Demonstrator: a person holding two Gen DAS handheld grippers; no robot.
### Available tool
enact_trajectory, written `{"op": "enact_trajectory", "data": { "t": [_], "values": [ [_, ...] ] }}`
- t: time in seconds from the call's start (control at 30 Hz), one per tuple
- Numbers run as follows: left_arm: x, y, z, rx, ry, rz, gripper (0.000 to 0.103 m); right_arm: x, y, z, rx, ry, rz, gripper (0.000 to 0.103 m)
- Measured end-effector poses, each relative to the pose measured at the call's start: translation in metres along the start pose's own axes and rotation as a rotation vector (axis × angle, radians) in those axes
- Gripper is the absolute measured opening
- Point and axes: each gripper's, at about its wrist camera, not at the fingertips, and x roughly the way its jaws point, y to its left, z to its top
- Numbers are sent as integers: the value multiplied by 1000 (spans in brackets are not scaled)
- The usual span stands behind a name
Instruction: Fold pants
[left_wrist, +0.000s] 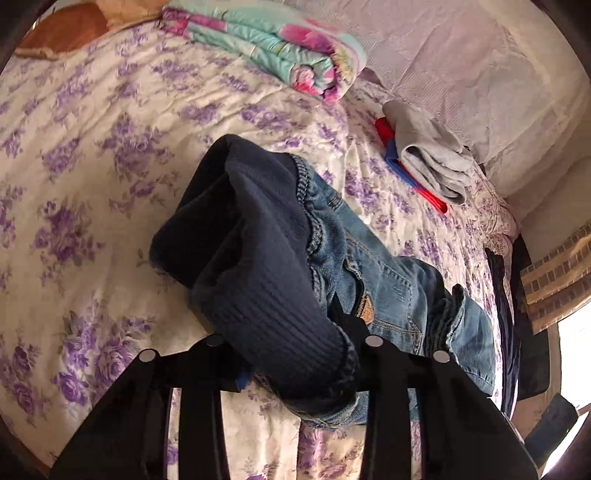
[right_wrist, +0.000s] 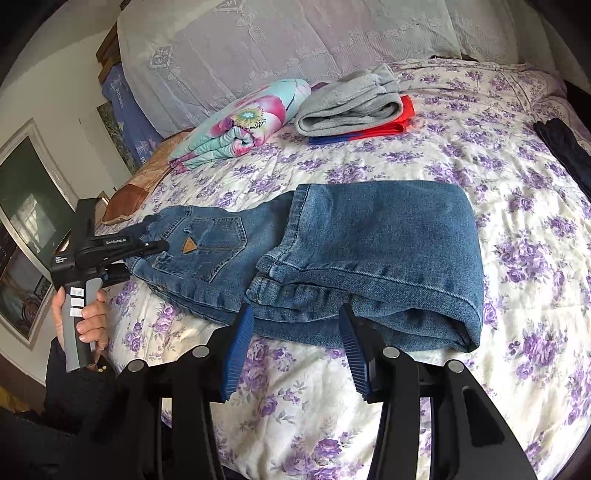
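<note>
Blue jeans (right_wrist: 369, 236) lie on the bed, legs folded over to the right, waist with the back pocket and tan patch to the left. My left gripper (right_wrist: 155, 245) is shut on the waistband at the jeans' left end. In the left wrist view the dark ribbed waistband (left_wrist: 266, 273) fills the space between its fingers, whose tips are hidden by cloth. My right gripper (right_wrist: 295, 328) is open, its blue fingertips (right_wrist: 240, 343) at the near edge of the folded legs, holding nothing.
The bed has a purple-flowered quilt (right_wrist: 498, 166). A folded floral blanket (right_wrist: 240, 122) and a stack of folded grey, red and blue clothes (right_wrist: 354, 107) lie near the pillows. A dark garment (right_wrist: 565, 147) lies at the bed's right edge.
</note>
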Motion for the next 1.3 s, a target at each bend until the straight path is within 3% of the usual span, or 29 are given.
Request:
{"op": "enact_trajectory", "data": {
  "t": [0.13,0.23,0.37,0.43,0.47,0.5,0.63,0.77,0.83,0.93,1.07,1.3],
  "values": [
    [-19,-16,-18,122,-112,35,31,22,8,17,8,64,55,39],
    [-17,-11,-15,120,-96,16,31,34,35,47,-78,102,100,39],
    [-11,-2,-9,97,-67,-24,31,69,67,85,-195,166,63,39],
    [-7,3,-7,79,-51,-36,31,95,75,96,-225,223,42,29],
    [-6,5,-8,72,-46,-42,31,109,78,99,-237,259,28,13],
    [-5,6,-8,67,-41,-46,31,121,79,100,-242,286,21,11],
    [-4,8,-7,70,-38,-55,31,168,74,86,-195,414,25,11],
    [-5,1,-6,91,-44,-33,31,159,71,88,-132,409,65,12],
    [-10,-4,-4,107,-49,-30,31,130,66,96,-92,346,129,12],
    [-21,-22,-2,166,-75,2,31,60,47,107,-51,136,152,13],
    [-37,-62,-1,283,-130,46,31,-24,-7,94,61,-81,96,17],
    [-56,-181,-17,607,-209,71,30,-84,-97,39,265,-200,59,17]
  ]
}}
